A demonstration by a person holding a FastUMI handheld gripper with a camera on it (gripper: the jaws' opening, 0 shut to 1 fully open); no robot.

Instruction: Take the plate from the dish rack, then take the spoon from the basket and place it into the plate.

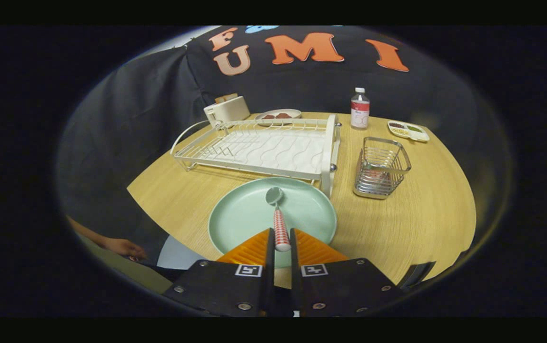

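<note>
A pale green plate [240, 219] lies flat on the wooden table [421, 224], just in front of the empty white dish rack [263, 150]. The spoon [277, 209] has a red-and-white checked handle and a grey-green bowl. It reaches out over the plate, bowl end near the plate's middle. My gripper [281, 232] is shut on the handle's near end, with both fingers against it. Whether the spoon's bowl touches the plate I cannot tell. The wire basket [380, 174] stands to the right of the rack and plate.
Behind the rack are a cream toaster [227, 109], a small dish with red food [278, 115] and a bottle [360, 108]. A divided snack tray [408, 130] sits at the far right. A person's hand [121, 247] is beside the table's left edge.
</note>
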